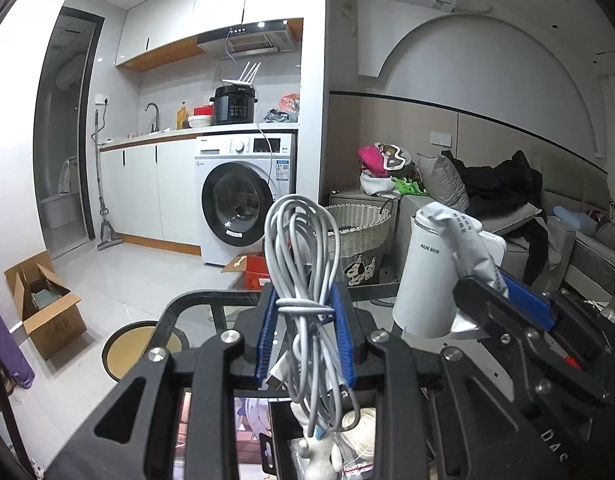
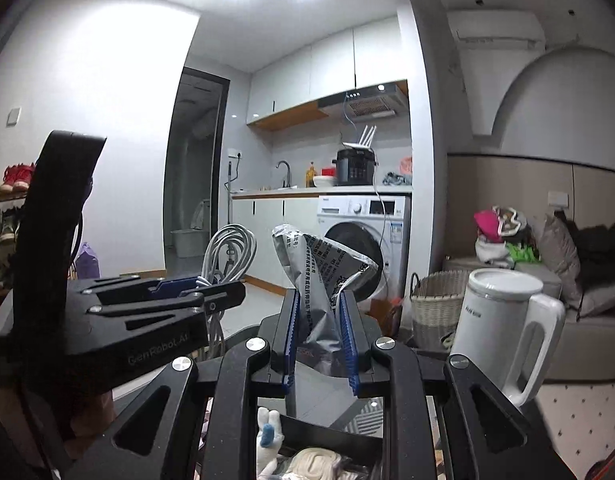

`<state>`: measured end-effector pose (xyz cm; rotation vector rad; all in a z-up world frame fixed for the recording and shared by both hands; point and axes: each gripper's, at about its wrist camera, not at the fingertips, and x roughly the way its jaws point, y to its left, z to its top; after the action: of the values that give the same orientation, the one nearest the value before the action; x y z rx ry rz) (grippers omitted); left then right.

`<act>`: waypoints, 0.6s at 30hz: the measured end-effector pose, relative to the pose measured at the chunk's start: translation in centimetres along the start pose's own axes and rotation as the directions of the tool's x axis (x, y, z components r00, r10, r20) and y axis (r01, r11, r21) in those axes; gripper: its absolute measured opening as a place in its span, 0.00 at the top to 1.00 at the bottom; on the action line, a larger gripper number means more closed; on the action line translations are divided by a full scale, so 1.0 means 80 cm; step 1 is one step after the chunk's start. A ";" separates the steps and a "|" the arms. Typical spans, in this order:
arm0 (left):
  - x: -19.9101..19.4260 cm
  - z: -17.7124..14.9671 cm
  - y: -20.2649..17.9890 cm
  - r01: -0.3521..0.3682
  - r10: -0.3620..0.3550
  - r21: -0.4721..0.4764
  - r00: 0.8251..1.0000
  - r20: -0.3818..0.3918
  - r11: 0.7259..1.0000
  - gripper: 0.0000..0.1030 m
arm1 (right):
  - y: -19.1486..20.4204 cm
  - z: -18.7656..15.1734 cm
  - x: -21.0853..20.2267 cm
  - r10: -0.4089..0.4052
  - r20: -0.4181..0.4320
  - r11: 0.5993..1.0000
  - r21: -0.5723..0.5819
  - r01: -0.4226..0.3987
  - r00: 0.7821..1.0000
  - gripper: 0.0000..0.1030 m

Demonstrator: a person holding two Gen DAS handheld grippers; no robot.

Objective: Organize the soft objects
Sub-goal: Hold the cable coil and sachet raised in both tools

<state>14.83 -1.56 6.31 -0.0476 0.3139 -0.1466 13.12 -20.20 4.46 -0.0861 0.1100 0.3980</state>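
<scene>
- While both hands are up in the air, the left hand-held gripper [image 1: 305, 332] has its blue pads squeezed onto a coiled grey cable [image 1: 303, 264], so it's only a bit apart, just as wide as the bundle.
- That cable stands up out of the jaws in long loops, with a wrap around its middle and a white plug end dangling below the pads.
- Right hand-held gripper [image 2: 319, 336] is clamped down on a crinkled silver foil pouch [image 2: 323, 268] with black print on it; the pouch fans out above the pads, held clear of the desk.
- From the left wrist view you can see the right one off to the side, pouch [image 1: 463, 240] sticking up in front of a white kettle [image 1: 427, 268].
- From the right wrist view the left gripper [image 2: 195, 292] sits just beside, cable loops [image 2: 227, 252] poking up behind it.
- Same white kettle [image 2: 503, 320] stands on the dark desk [image 2: 431, 350] to the right, lid on, handle facing out.
- Down below the grippers there's an open box with a small white plush toy [image 2: 267, 436] and some bagged bits.
- Background: washing machine [image 1: 243, 196], wicker basket [image 1: 359, 232], and a sofa [image 1: 519, 216] piled with clothes.
</scene>
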 end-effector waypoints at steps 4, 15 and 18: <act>0.003 -0.001 -0.006 0.000 0.001 0.011 1.000 -0.007 1.000 0.76 | 0.003 -0.003 0.005 0.012 -0.009 1.000 -0.012 -0.012 1.000 0.82; -0.002 0.000 0.000 -0.012 0.012 0.006 1.000 0.000 1.000 0.76 | -0.002 -0.003 0.006 0.006 -0.005 1.000 -0.010 -0.006 1.000 0.81; -0.004 -0.004 -0.003 -0.016 0.015 0.012 1.000 0.001 1.000 0.75 | 0.003 -0.004 0.004 0.012 -0.009 1.000 -0.020 -0.012 1.000 0.81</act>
<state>14.43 -1.78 6.12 -0.0335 0.3121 -0.1331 13.28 -19.93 4.05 -0.1074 0.1157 0.4109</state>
